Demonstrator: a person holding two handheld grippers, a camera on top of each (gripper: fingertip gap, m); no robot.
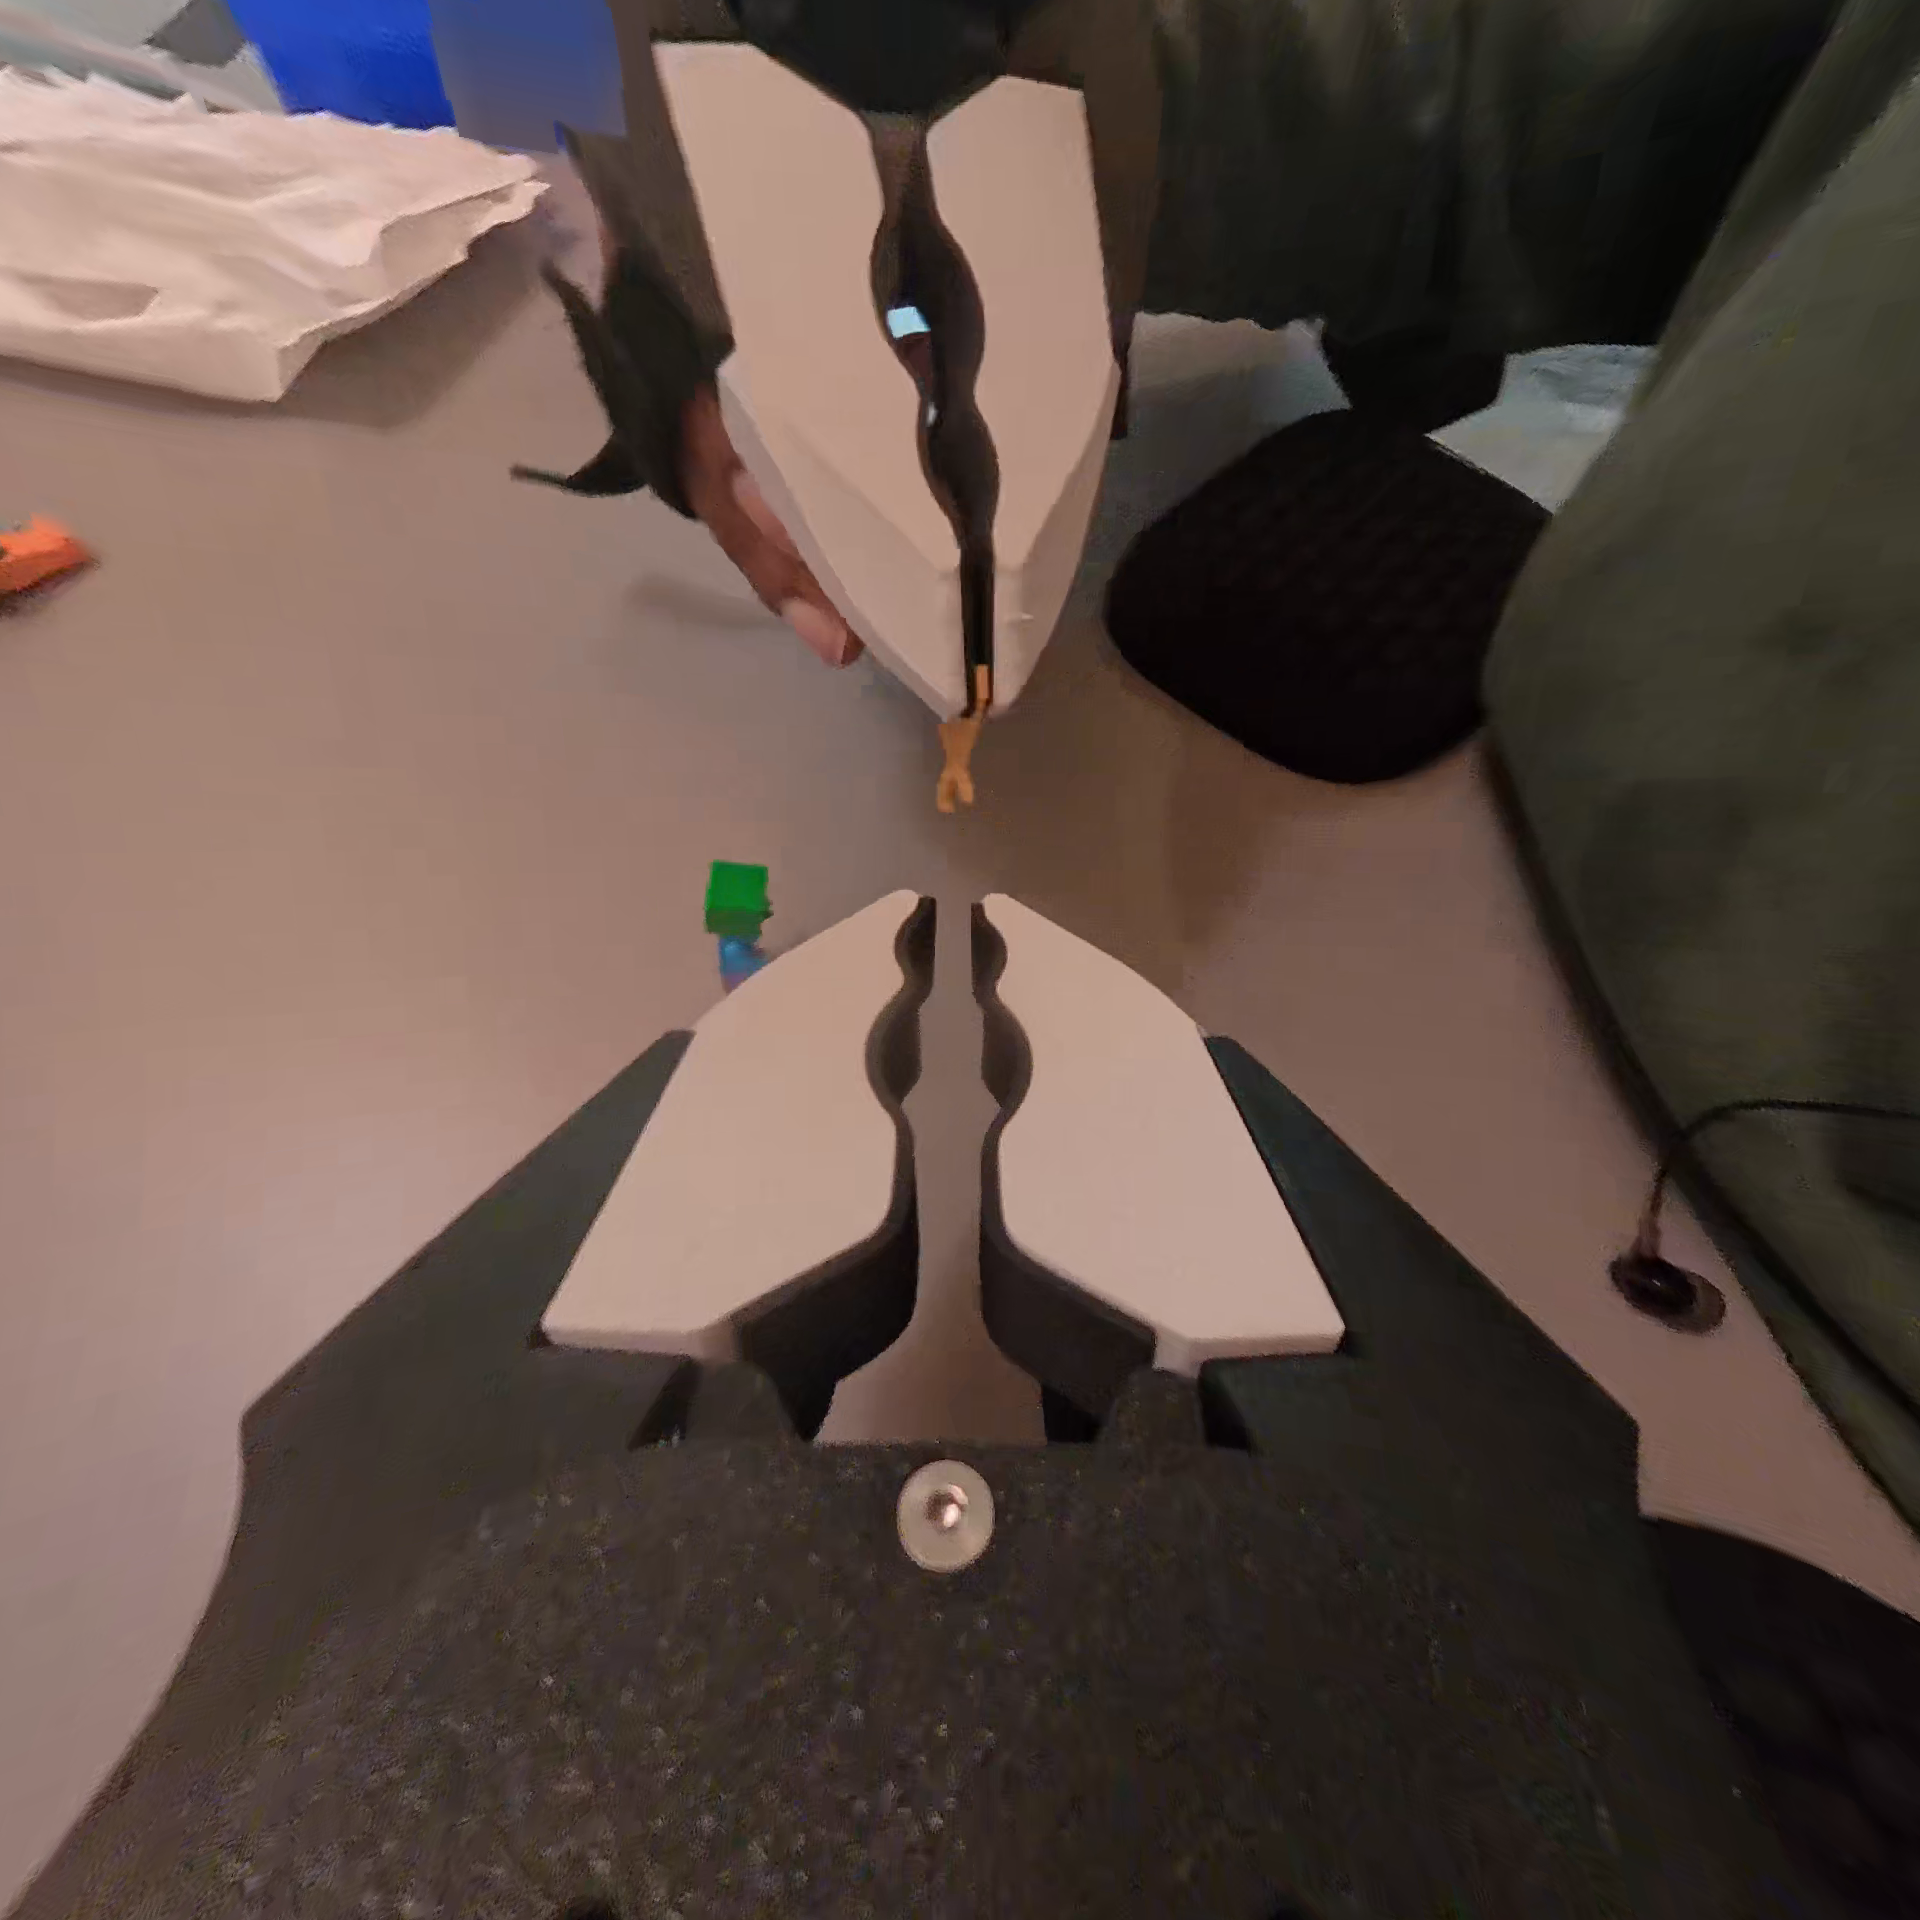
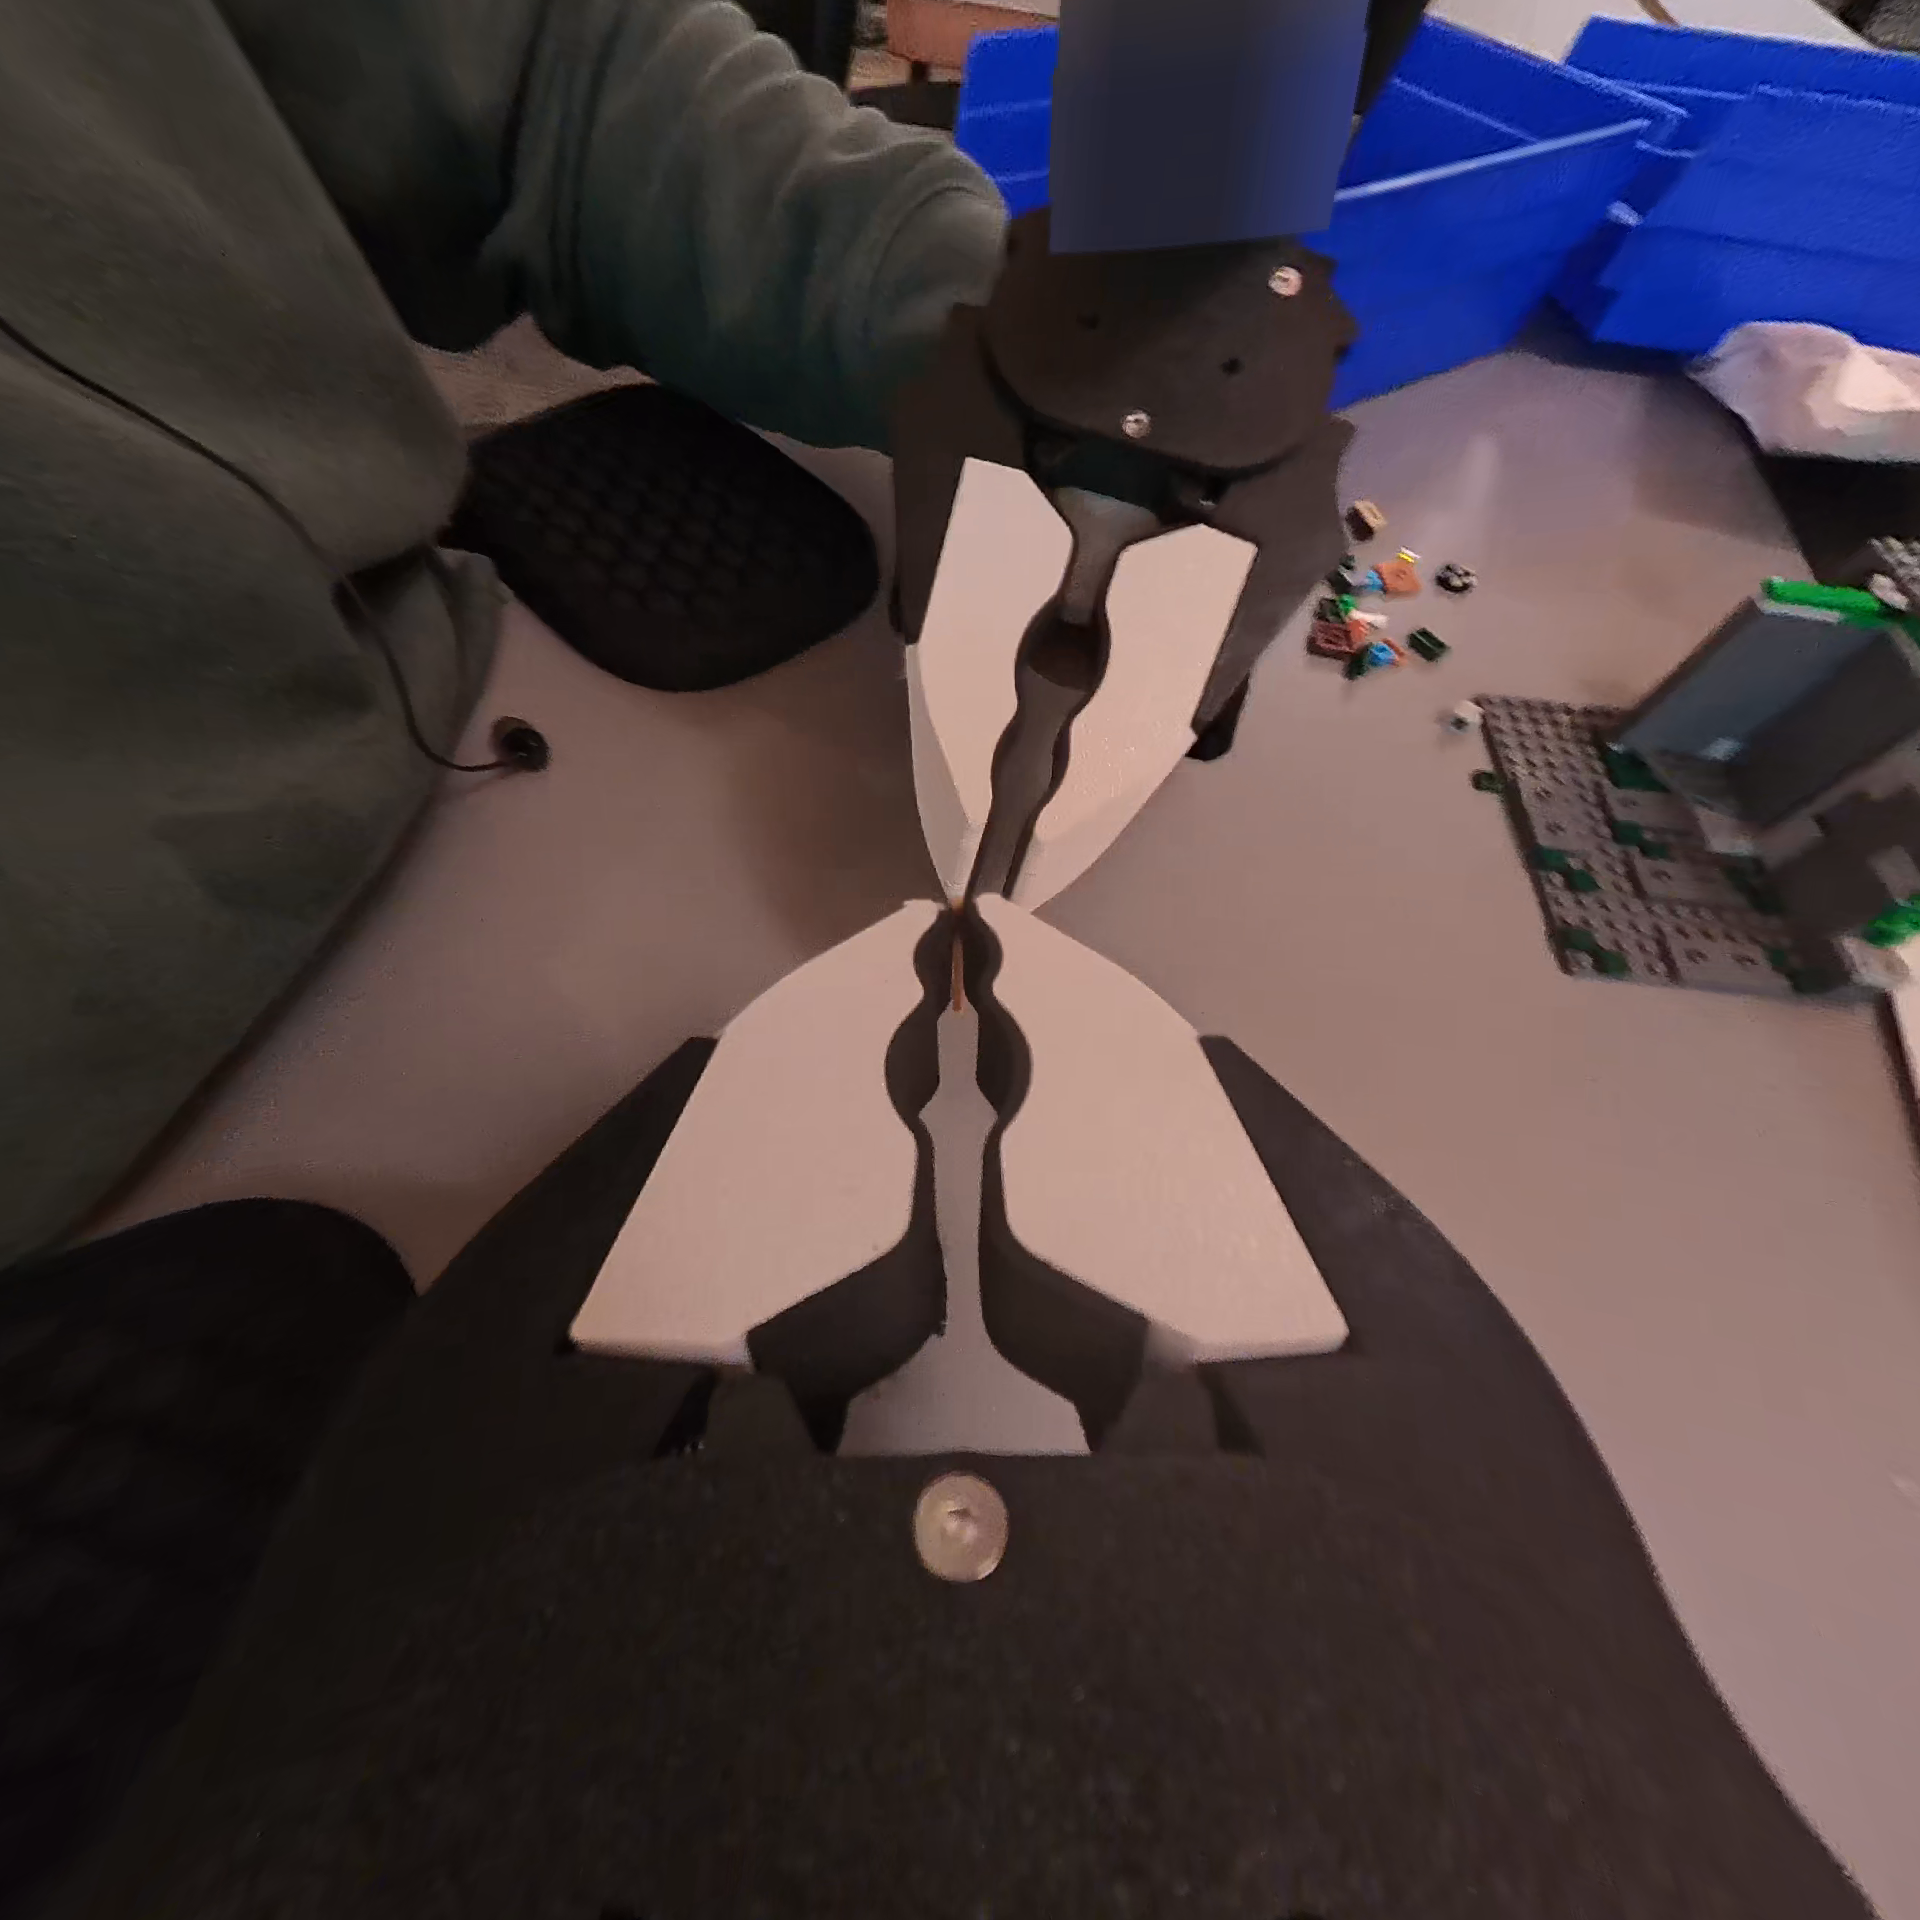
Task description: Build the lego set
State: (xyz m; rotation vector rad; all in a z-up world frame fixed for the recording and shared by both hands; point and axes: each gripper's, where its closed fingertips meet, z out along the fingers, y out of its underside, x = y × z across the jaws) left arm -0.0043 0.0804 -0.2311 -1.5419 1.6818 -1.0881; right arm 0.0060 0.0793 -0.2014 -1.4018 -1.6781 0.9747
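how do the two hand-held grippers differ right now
The right hand-held gripper is shut on a thin tan lego piece; the left hand-held gripper holds nothing, with a slim gap between its fingers. Both have white fingers on black bodies and meet tip to tip above the grey table.

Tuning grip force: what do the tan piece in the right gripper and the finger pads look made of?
Tan piece: looks like hard moulded plastic, smooth and slightly glossy, thin with a forked end. Right gripper is shut on it. Finger pads: matte white, flat faces with wavy inner edges, probably printed plastic; softness cannot be judged.
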